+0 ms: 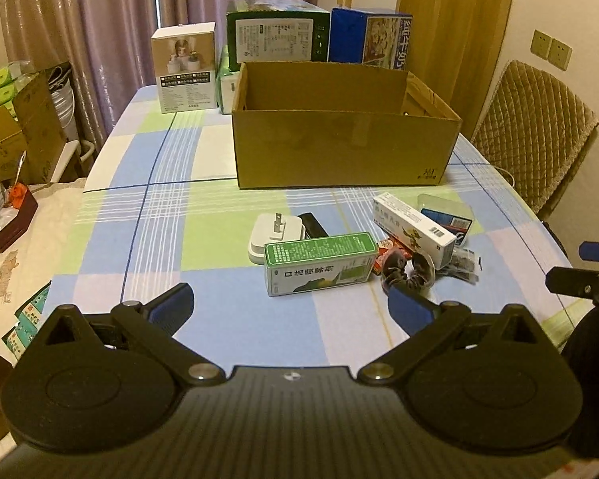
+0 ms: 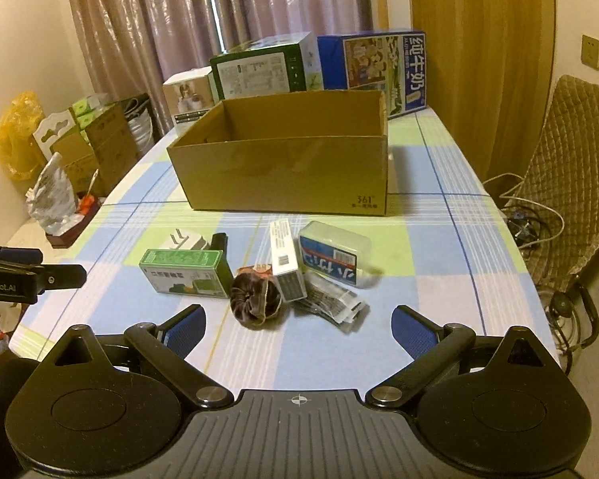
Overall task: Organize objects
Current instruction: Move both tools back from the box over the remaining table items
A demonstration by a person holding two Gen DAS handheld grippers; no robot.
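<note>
An open cardboard box [image 1: 339, 147] [image 2: 283, 167] stands mid-table with nothing showing inside. In front of it lies a cluster: a green-and-white medicine box [image 1: 319, 263] [image 2: 183, 271], a white plug adapter [image 1: 273, 231] [image 2: 185, 241], a long white box [image 1: 413, 225] [image 2: 286, 259], a clear case with a blue label [image 1: 445, 215] [image 2: 333, 255], a brown scrunchie [image 1: 409, 271] [image 2: 255, 299] and a plastic packet [image 1: 465, 265] [image 2: 331, 303]. My left gripper [image 1: 289, 299] hovers open just short of the medicine box. My right gripper [image 2: 298, 319] is open near the scrunchie and packet. Neither holds anything.
Beyond the cardboard box stand a white carton [image 1: 183, 68], a green carton [image 1: 275, 36] and a blue milk carton [image 2: 383, 68]. A quilted chair [image 2: 571, 183] and cables [image 2: 539, 223] sit to the right. Stacked boxes [image 2: 96, 143] crowd the floor on the left.
</note>
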